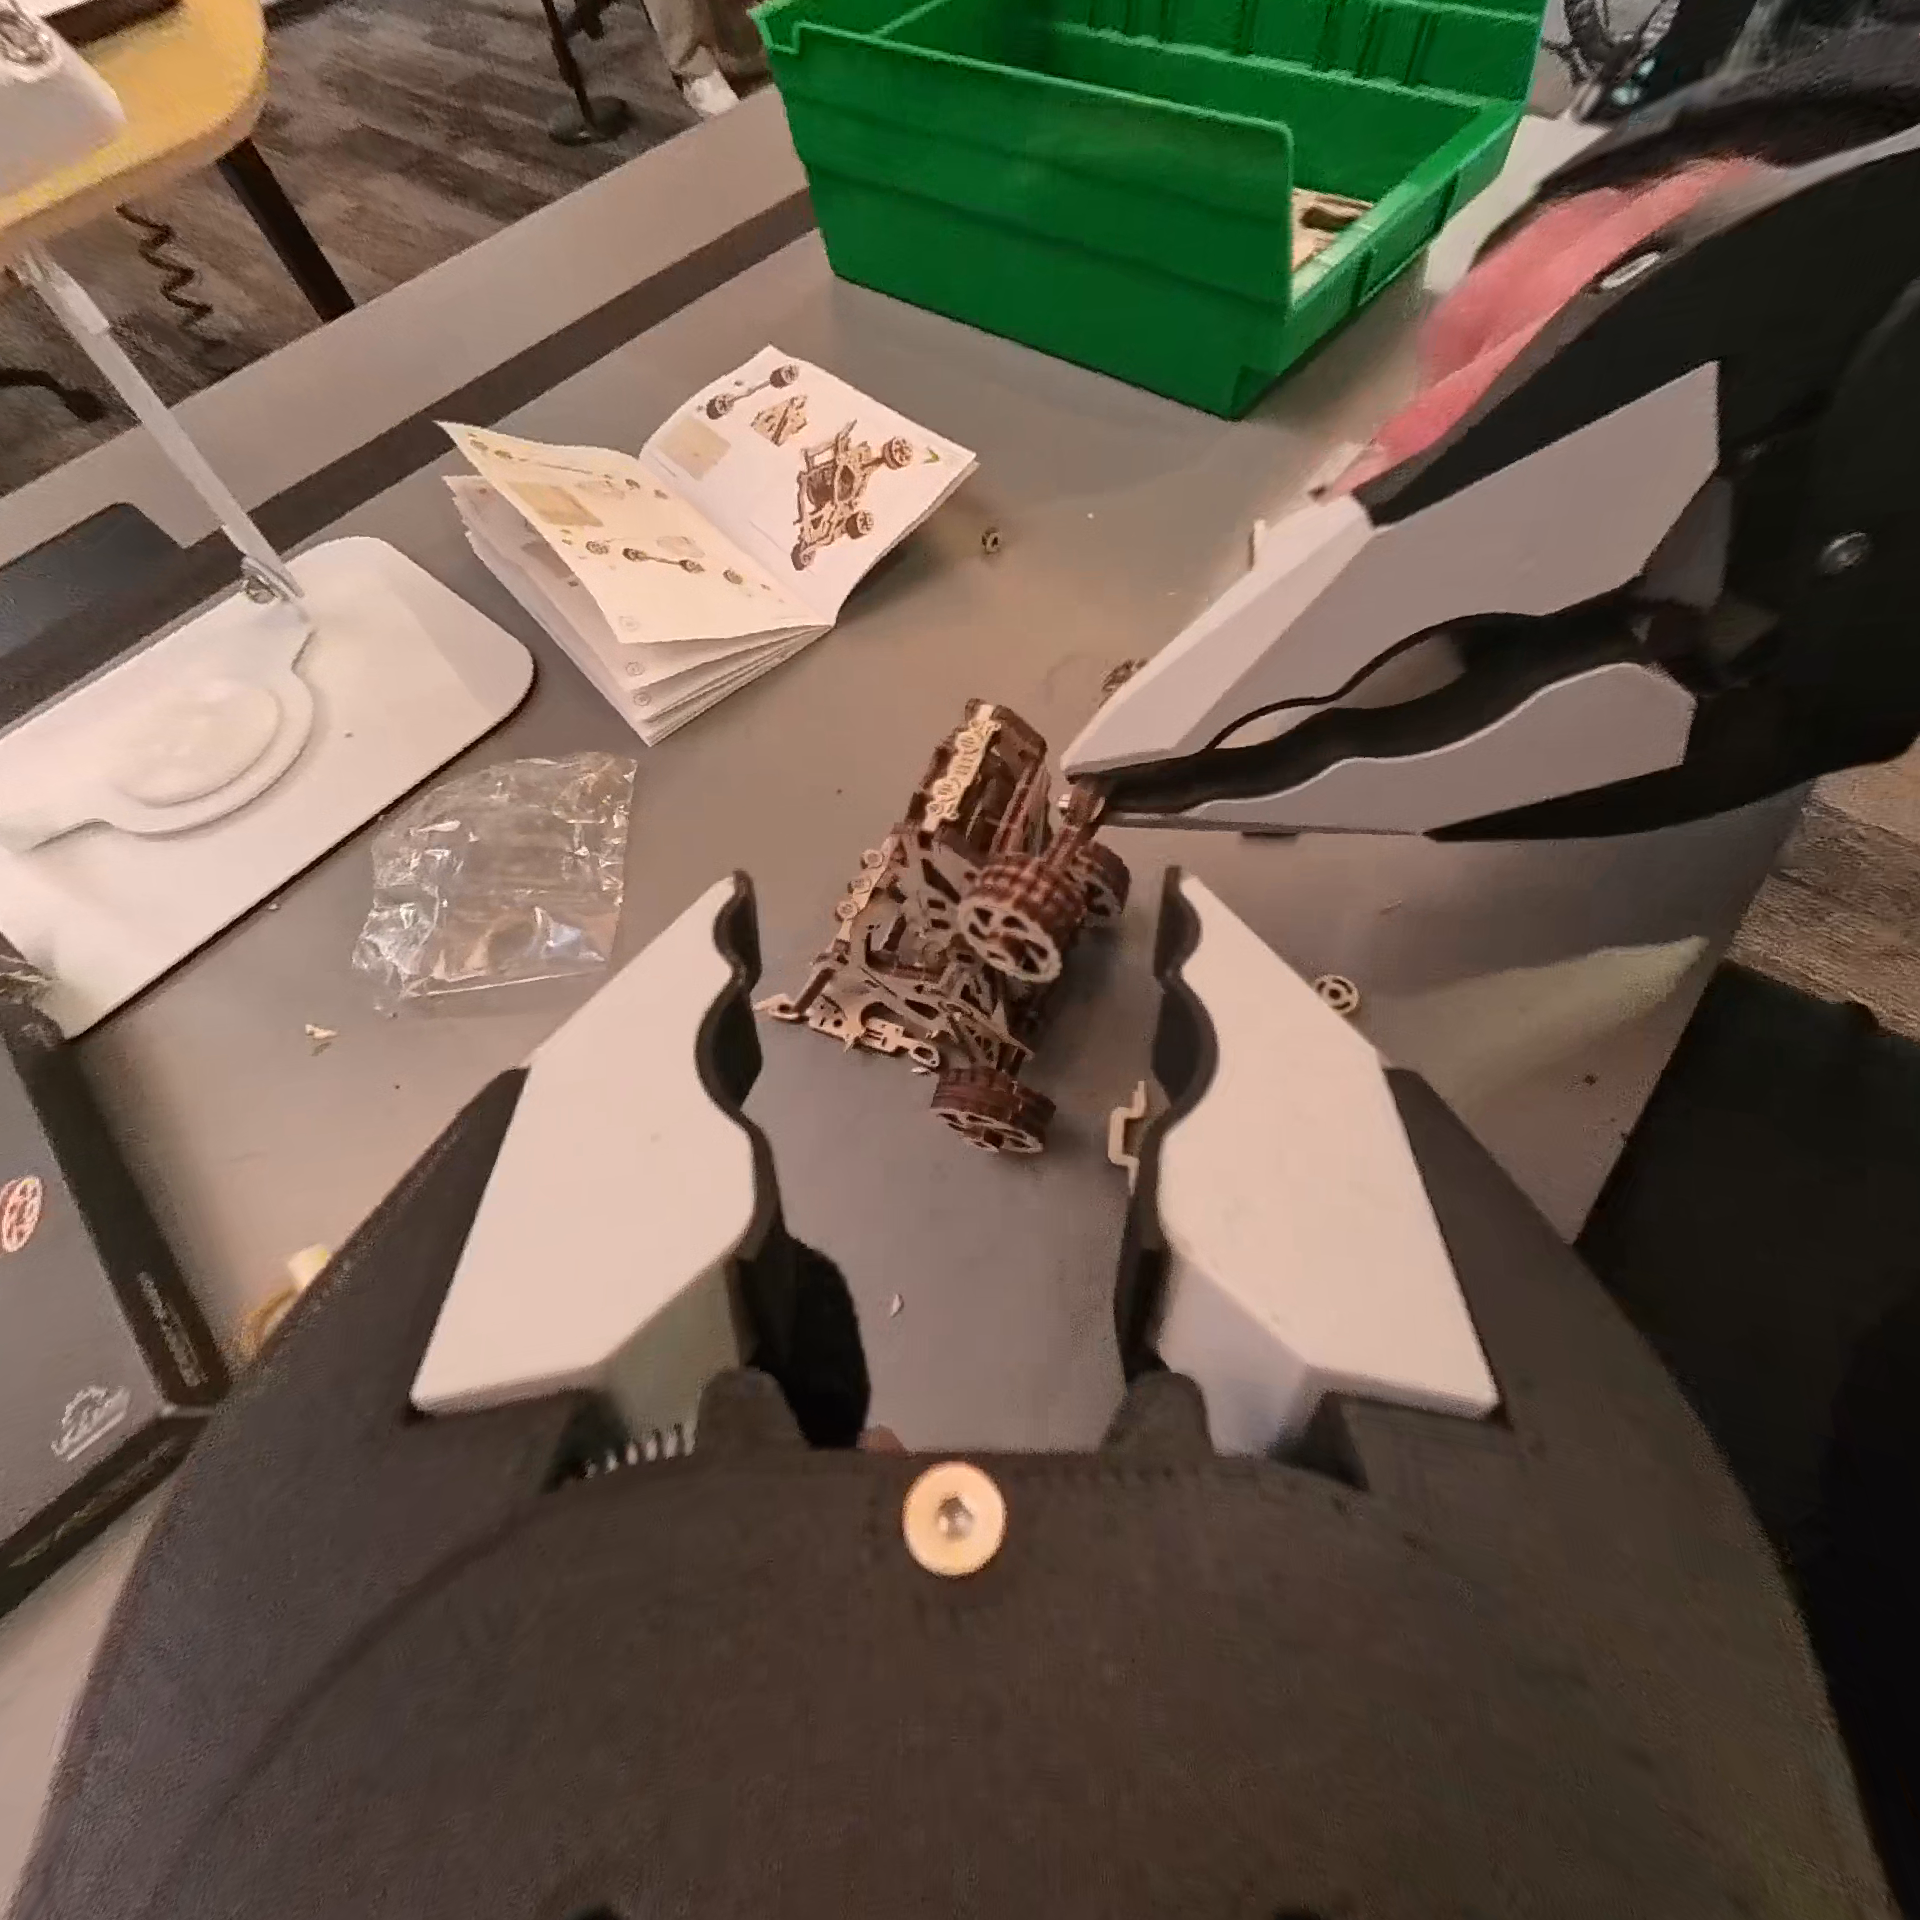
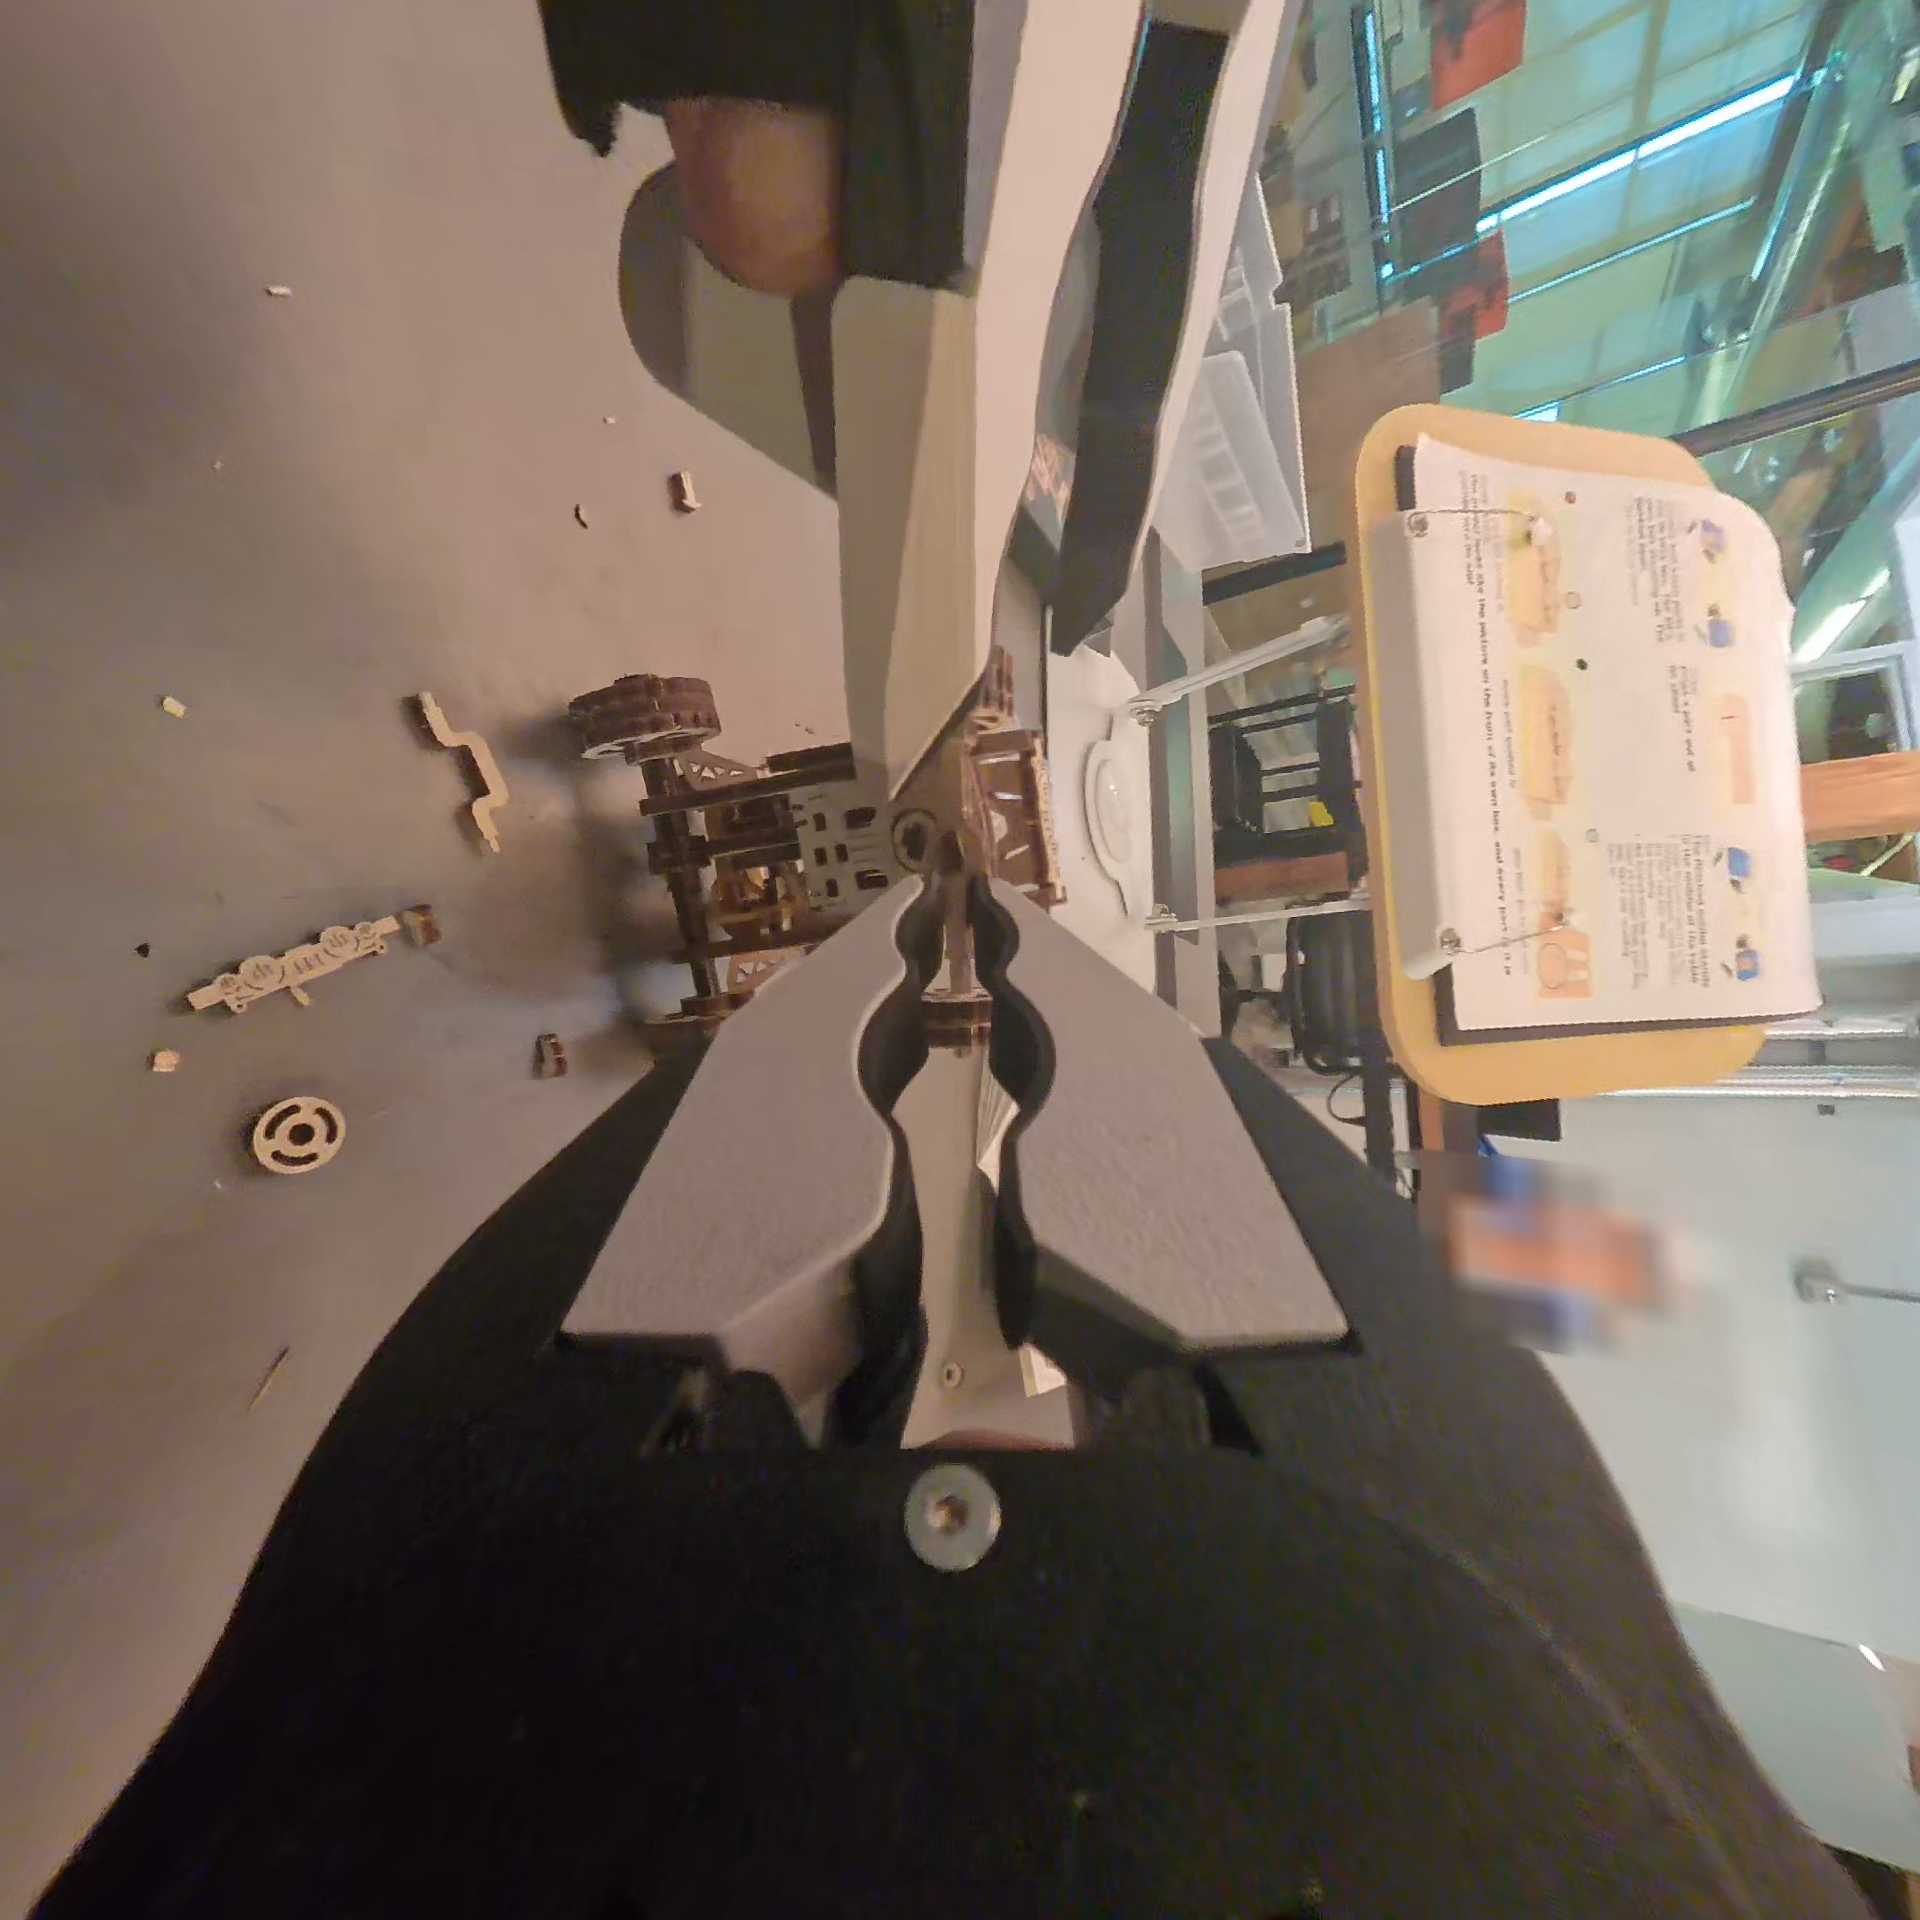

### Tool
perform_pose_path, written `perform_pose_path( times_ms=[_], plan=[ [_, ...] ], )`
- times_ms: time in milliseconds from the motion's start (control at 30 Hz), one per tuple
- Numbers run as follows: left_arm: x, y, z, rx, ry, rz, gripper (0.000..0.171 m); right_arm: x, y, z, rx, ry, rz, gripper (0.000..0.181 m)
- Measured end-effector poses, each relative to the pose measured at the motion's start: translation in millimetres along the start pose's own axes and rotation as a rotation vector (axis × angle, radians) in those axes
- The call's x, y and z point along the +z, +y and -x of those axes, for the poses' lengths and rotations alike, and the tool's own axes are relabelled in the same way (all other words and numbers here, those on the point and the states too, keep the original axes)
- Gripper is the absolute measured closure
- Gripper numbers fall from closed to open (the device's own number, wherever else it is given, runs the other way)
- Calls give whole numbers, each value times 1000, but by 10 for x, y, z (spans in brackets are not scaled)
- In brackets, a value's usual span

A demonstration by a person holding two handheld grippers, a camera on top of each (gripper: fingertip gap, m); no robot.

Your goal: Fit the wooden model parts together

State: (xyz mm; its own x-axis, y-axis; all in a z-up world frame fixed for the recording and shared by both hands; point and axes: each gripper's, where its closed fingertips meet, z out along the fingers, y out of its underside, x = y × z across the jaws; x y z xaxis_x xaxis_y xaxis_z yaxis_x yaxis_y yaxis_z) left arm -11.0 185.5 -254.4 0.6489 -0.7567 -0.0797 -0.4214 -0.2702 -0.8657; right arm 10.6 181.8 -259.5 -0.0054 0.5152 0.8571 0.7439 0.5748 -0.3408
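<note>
A partly built wooden model car lies tilted on the grey table; two of its wheels show. My left gripper is open, one finger on each side of the model. My right gripper comes in from the right, shut on a small wooden pin-like part and holding it against the model's upper end. In the right wrist view the right gripper meets the model at a round hub. A white left-gripper finger reaches down to the same spot.
Loose wooden parts lie near the model: a ring disc, a flat strip and a zigzag piece. An open booklet, a plastic bag, a white lamp base, a green bin and a black box stand around. Both grippers' tips are close together, under 4 cm apart.
</note>
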Motion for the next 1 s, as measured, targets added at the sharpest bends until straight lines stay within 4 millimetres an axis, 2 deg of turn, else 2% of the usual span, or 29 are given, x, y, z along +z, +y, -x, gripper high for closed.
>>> perform_pose_path(
  times_ms=[100, 233, 400, 500, 567, 767, 867, 1000],
  plan=[
    [89, 13, -27, 34, 44, 17, 97, 7, -21, 4, -9, 26, -19, 179],
    [214, 19, -93, 29, 111, 31, 109, 40, -10, 3, -31, 52, -16, 179],
    [232, 24, -136, 25, 143, 13, 131, 52, 25, 17, -54, 64, -14, 179],
    [236, 23, -127, 19, 152, 9, 133, 61, 27, 16, -62, 65, -23, 179],
    [231, 29, -93, 24, 142, 4, 140, 67, 18, 21, -76, 57, -30, 178],
    [235, -5, -72, 33, 158, -14, 142, 71, 24, -13, -77, 54, -46, 179],
    [262, -2, -60, 24, 178, -2, 132, 77, 48, 1, -66, 40, -56, 179],
    [301, 1, -70, 56, 193, 11, 135, 77, 75, -3, -55, 41, -64, 179]
  ],
)
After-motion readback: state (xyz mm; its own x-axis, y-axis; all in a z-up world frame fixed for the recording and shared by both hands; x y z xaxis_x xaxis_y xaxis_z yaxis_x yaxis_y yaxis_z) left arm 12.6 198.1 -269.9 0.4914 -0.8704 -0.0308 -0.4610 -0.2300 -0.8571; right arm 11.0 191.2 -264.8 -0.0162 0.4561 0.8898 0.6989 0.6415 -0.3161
